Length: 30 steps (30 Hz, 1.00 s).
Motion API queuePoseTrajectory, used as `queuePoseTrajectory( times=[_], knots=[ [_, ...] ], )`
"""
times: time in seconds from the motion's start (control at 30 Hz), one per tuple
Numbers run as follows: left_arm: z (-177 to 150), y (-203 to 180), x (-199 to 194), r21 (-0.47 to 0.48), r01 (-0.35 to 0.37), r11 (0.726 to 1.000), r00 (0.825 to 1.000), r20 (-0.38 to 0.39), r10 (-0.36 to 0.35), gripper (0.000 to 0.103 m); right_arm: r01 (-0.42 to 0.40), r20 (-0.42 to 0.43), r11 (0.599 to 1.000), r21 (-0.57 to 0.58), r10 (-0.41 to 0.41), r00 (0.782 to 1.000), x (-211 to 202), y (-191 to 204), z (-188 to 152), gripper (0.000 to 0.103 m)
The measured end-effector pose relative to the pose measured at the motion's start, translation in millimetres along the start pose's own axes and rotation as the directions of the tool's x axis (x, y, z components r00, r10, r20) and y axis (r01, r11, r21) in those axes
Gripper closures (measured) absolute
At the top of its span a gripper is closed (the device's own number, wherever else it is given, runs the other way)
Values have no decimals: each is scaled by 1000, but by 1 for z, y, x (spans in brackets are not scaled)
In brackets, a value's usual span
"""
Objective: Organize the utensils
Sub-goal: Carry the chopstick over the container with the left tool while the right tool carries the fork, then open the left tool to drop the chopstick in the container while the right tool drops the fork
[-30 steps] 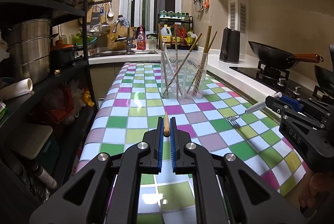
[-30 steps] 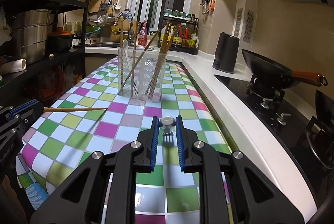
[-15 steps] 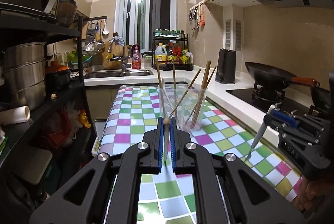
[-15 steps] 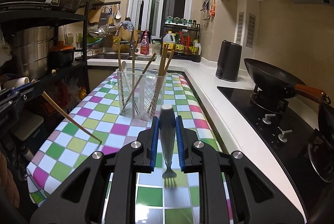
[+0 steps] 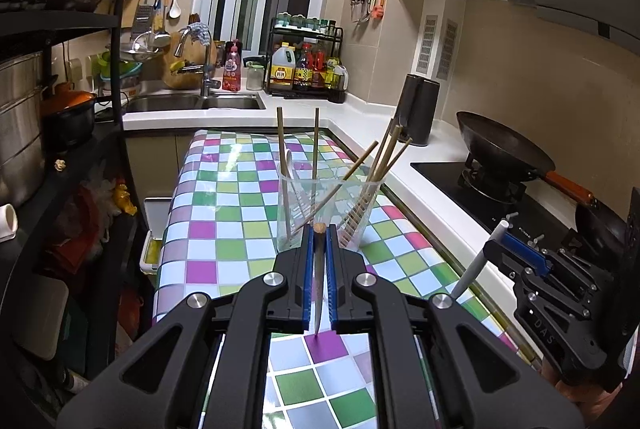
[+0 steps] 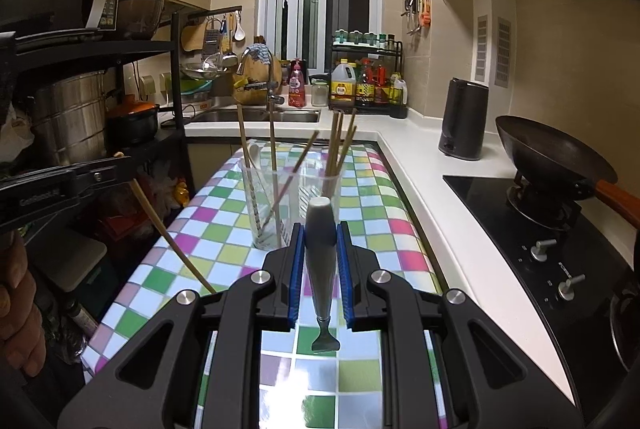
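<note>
My left gripper (image 5: 318,261) is clamped on a chopstick (image 5: 319,281) that hangs tip-down. My right gripper (image 6: 320,261) grasps a fork (image 6: 321,261) by its grey handle, tines down. Both hang over the near end of the checkered table (image 5: 224,213). Just beyond, the clear holder (image 6: 290,205) already stands full of chopsticks. I judge these two are what is left to drop in.

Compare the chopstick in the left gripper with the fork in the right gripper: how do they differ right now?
The chopstick is thin, plain wood; the fork has a thick grey handle and metal tines. The left gripper is nearly shut on the chopstick, while the right gripper stands wider around the fork's handle. Both hang working end down over the checked cloth, short of the clear holder.
</note>
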<state>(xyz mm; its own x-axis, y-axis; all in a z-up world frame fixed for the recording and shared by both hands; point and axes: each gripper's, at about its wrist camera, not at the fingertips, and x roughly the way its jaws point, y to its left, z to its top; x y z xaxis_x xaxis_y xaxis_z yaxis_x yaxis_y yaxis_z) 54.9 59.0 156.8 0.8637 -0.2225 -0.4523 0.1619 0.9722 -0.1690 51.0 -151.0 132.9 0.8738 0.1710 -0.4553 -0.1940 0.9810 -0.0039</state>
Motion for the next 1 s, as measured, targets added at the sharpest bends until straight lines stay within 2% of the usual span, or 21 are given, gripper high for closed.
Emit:
queuePoseTrajectory(
  times=[0.2, 0.37, 0.6, 0.8, 1.0],
  knots=[
    [39, 1, 12, 20, 31, 999, 999, -45, -30, 97, -58, 27, 998, 15, 58, 998, 6, -1, 45, 87],
    [89, 7, 20, 10, 80, 997, 994, -76, -79, 97, -88, 72, 996, 6, 88, 994, 14, -1, 94, 87],
    [155, 8, 24, 44, 89, 995, 996, -33, -87, 97, -119, 110, 993, 14, 117, 987, 45, -4, 157, 87],
    [185, 12, 50, 39, 83, 996, 996, -33, -81, 97, -112, 77, 994, 1, 112, 991, 85, -1, 176, 87],
    [186, 13, 93, 52, 68, 996, 994, -92, -63, 97, -96, 37, 995, 2, 95, 995, 122, -4, 166, 87]
  ],
)
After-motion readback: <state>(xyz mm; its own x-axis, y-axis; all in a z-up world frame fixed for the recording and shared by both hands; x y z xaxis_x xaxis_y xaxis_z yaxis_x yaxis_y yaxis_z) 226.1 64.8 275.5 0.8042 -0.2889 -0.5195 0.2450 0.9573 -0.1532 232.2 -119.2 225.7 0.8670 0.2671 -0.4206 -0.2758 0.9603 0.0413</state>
